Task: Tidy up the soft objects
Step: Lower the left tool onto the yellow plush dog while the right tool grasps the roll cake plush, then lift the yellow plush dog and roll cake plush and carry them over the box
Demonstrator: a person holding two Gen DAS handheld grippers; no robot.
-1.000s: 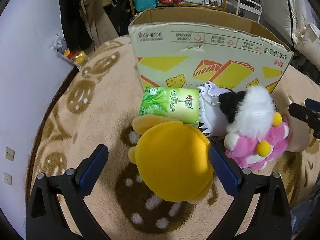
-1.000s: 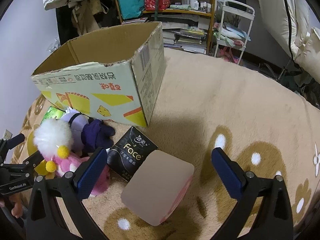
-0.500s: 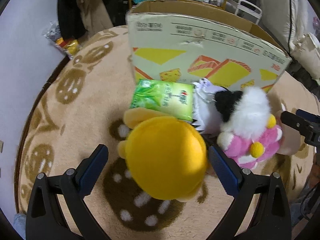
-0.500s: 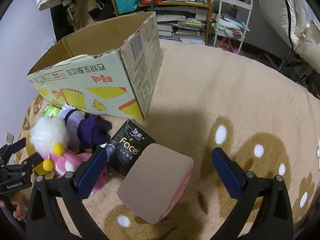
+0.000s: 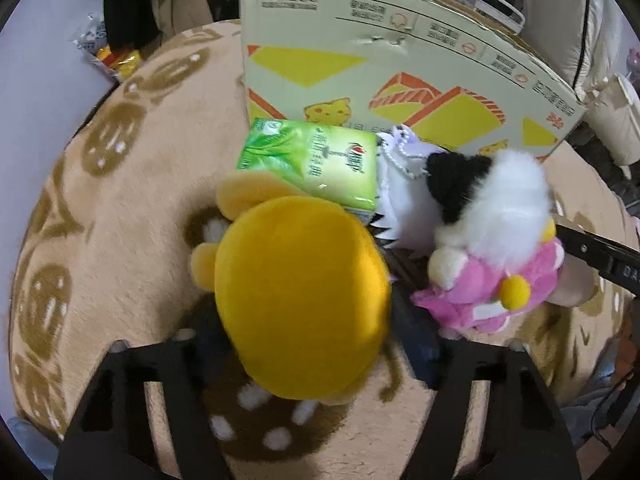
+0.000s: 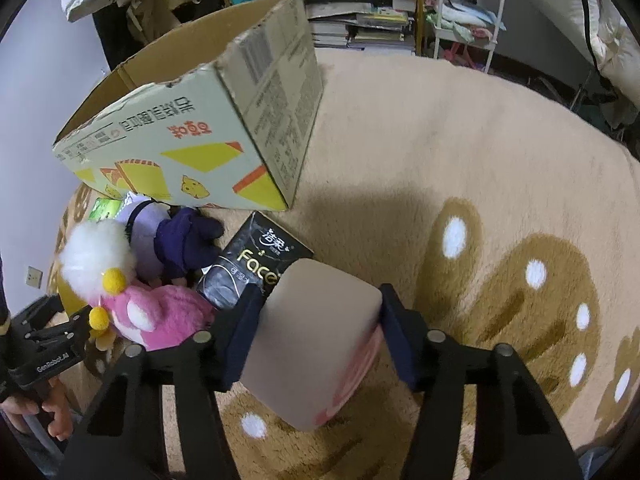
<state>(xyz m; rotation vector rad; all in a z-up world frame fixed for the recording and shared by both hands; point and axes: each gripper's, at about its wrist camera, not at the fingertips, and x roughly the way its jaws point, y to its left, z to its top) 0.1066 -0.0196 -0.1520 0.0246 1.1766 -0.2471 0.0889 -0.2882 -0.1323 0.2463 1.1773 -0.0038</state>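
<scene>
- Our left tool (image 5: 308, 340) is clenched on the yellow plush (image 5: 300, 300), a smooth, rounded, felt-like dome lying on the shaggy beige rug (image 5: 120, 208); a second ago its blue pads stood wide apart.
- Our right tool (image 6: 320, 328) is clenched on the pink cushion (image 6: 316, 344), a soft rounded square with a matte taupe face, low on the rug; earlier its jaws were spread around it.
- Just beside the yellow plush lie a glossy green tissue pack (image 5: 316, 160) and a fluffy pink-and-white toy (image 5: 496, 248).
- A shiny black tissue pack (image 6: 256, 268) touches the cushion's far edge.
- The stiff cardboard box (image 6: 200, 132) stands open behind them.
</scene>
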